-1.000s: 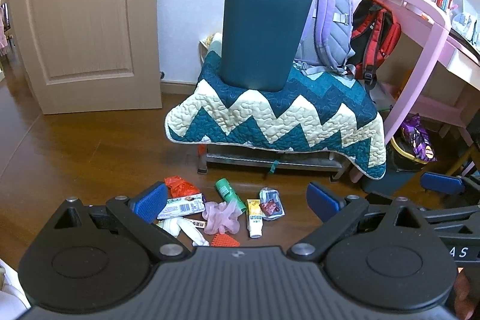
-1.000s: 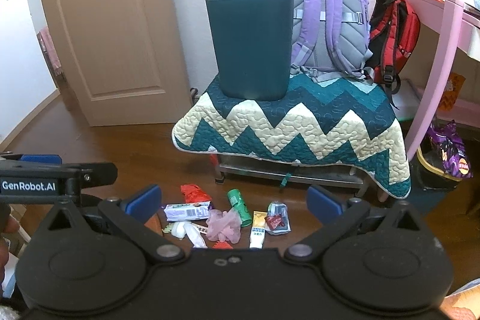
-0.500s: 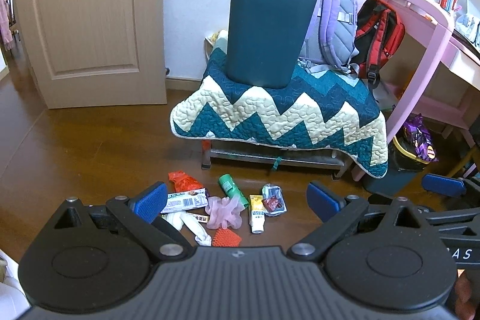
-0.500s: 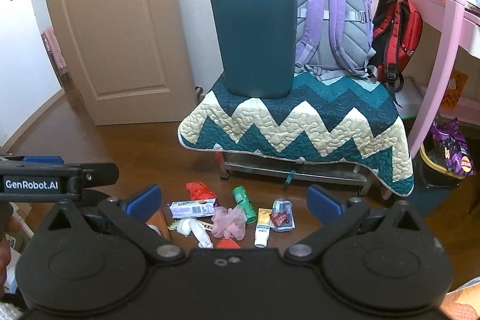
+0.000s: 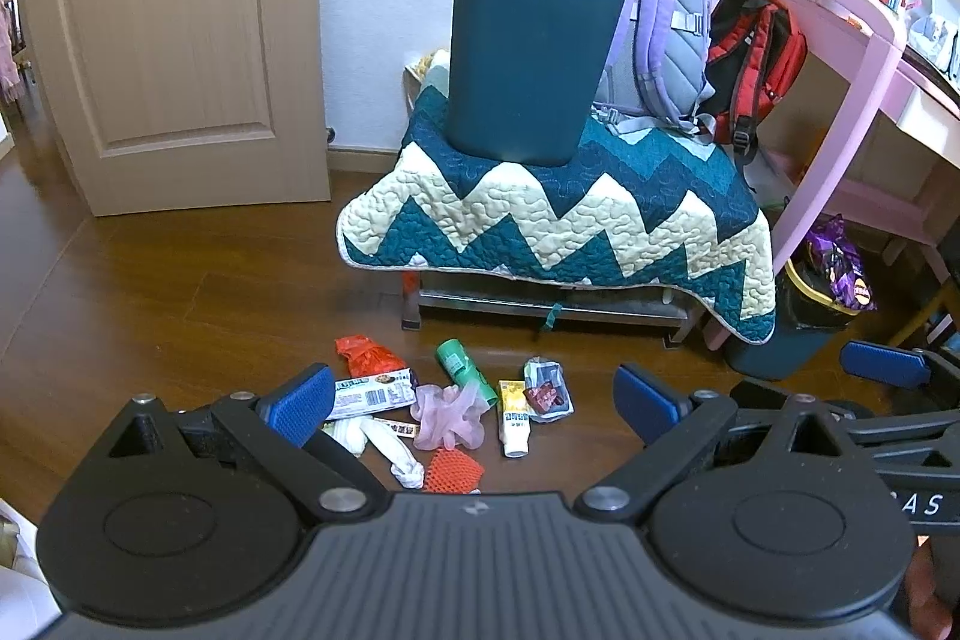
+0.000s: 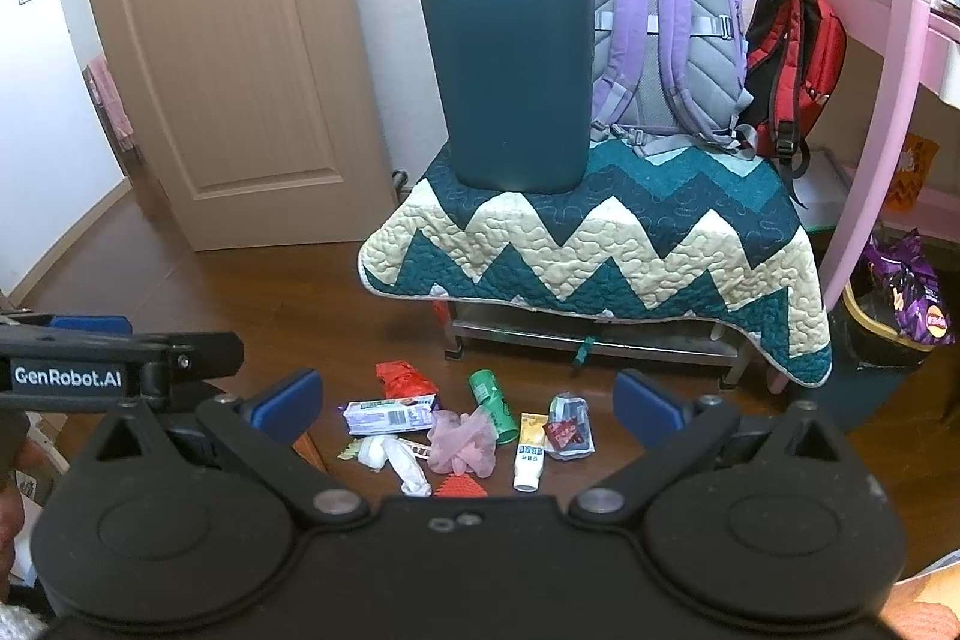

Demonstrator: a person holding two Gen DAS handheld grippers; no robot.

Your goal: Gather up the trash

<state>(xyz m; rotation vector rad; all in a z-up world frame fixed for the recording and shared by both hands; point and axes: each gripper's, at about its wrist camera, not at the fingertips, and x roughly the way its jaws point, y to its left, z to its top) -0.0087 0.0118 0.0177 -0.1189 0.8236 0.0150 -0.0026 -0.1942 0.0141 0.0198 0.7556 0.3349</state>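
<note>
Trash (image 5: 447,415) lies scattered on the floor (image 5: 180,292) just ahead of and below both my grippers, left gripper (image 5: 474,400) and right gripper (image 6: 465,397), each spread wide and empty.

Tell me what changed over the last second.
Both views drifted slightly, so each gripper shifted a little; the left gripper and right gripper are open and empty as before. Nothing was grasped or released. The trash pile on the floor and the teal bin stayed put.
</note>
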